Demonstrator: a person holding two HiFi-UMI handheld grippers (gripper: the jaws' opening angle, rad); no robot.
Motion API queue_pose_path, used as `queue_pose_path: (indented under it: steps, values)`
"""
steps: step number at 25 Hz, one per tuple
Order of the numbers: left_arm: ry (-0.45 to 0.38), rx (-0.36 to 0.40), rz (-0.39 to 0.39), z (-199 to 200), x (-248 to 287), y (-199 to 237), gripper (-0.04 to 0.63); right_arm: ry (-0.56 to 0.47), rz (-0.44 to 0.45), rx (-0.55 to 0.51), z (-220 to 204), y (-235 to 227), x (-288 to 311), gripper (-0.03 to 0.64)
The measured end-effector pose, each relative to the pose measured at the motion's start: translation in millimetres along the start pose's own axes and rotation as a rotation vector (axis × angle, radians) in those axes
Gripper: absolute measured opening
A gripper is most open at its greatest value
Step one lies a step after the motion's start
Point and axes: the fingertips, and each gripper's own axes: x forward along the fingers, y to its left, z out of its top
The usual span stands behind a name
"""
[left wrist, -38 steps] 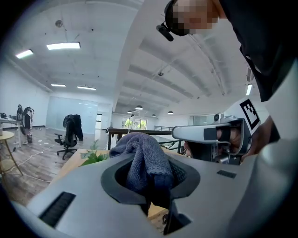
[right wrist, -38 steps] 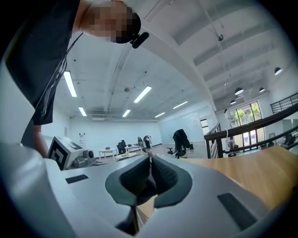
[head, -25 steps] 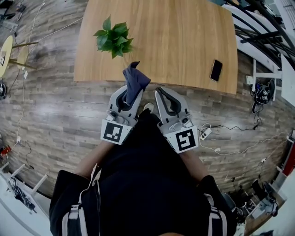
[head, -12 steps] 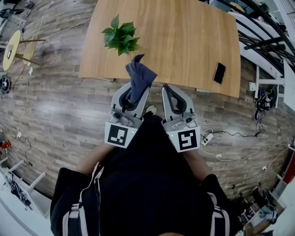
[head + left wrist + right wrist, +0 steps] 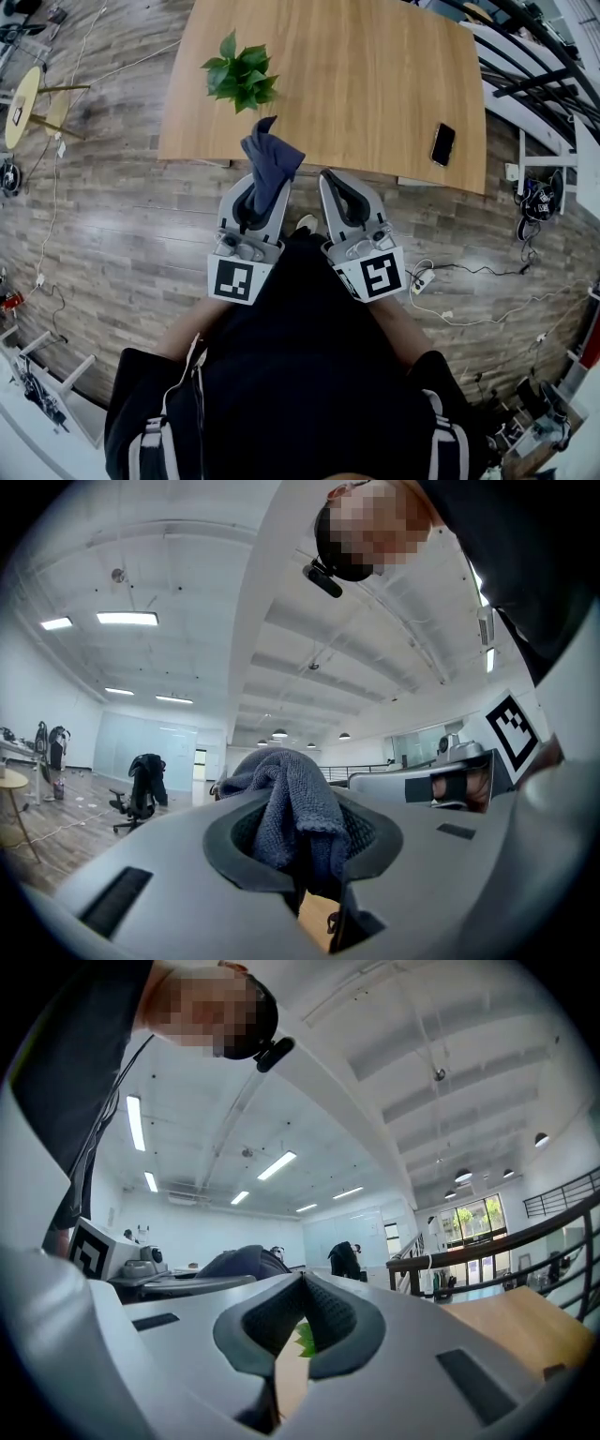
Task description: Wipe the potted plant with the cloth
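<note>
The potted plant (image 5: 241,77), small with green leaves, stands on the wooden table (image 5: 375,84) near its front left corner. My left gripper (image 5: 265,180) is held level just in front of the table edge, shut on a dark blue knitted cloth (image 5: 270,157) that bunches up out of the jaws. In the left gripper view the cloth (image 5: 281,803) fills the gap between the pads. My right gripper (image 5: 328,178) hangs beside it, shut and empty. In the right gripper view a green leaf (image 5: 305,1338) shows below the closed tips of the right gripper (image 5: 302,1281).
A black phone (image 5: 441,143) lies near the table's front right edge. Cables and a power strip (image 5: 419,275) trail over the wooden floor at the right. A round side table (image 5: 21,103) stands at the far left. Black railings (image 5: 534,56) run at the upper right.
The left gripper has risen a little with the cloth still clamped in it. The right gripper has stayed where it was.
</note>
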Motion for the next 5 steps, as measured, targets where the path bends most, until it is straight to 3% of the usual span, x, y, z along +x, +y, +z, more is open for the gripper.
queue_pose_path:
  steps: [5]
  values:
    - [-0.002,-0.008,-0.005,-2.0,2.3,-5.1,0.112,0.011,0.006,-0.010,-3.8,-1.1,-4.0,0.018]
